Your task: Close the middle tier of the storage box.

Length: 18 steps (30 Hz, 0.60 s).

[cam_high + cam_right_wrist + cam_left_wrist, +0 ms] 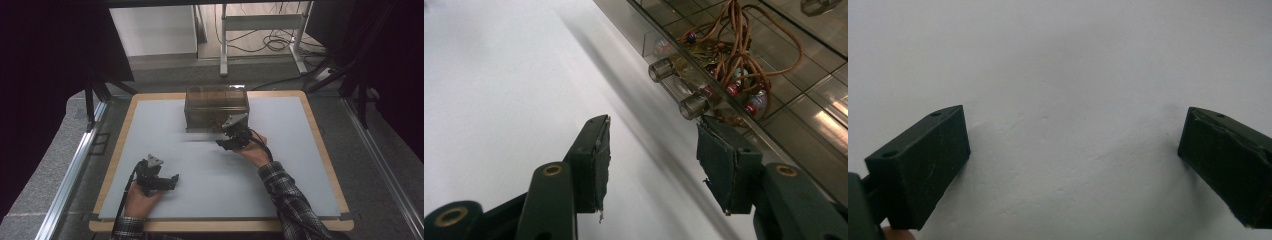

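A smoky clear box with small drawers stands at the far middle of the white mat. In the right gripper view, its front carries two clear round knobs, and brown cord strung with coloured beads lies behind them. My right gripper sits just in front of the box, low over the mat. Its jaws stand open with nothing between them, and the right pad ends just short of the nearer knob. My left gripper rests at the near left, open over bare mat.
The mat lies on a wooden board with grey floor around it. A metal rail runs along the left side and a desk frame with cables stands beyond the far edge.
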Motion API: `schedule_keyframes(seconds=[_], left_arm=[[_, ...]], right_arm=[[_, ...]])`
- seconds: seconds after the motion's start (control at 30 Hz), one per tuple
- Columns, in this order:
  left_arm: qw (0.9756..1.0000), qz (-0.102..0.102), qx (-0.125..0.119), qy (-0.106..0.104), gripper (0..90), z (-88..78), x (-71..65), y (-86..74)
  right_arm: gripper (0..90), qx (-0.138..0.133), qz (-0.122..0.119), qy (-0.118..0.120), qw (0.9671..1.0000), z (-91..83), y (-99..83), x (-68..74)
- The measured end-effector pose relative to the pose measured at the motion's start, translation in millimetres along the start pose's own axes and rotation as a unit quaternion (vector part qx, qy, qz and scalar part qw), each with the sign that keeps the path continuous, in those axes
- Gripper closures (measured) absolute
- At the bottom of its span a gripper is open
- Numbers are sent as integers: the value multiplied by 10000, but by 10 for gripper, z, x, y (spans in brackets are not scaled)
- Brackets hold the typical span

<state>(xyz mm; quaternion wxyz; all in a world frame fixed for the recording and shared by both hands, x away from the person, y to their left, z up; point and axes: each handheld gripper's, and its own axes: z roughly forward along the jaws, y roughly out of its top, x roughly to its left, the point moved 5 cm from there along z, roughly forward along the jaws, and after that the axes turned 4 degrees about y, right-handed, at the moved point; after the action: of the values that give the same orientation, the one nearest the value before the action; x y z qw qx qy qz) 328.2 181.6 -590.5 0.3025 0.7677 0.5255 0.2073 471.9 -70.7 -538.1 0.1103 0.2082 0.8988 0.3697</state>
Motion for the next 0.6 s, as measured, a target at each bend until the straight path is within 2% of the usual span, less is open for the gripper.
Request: schedule_keyframes(seconds=[0.6], left_arm=[[10000,3,1,1,7,0,1,0]], right_arm=[[438,27,31,-62,10000,46,38,-49]])
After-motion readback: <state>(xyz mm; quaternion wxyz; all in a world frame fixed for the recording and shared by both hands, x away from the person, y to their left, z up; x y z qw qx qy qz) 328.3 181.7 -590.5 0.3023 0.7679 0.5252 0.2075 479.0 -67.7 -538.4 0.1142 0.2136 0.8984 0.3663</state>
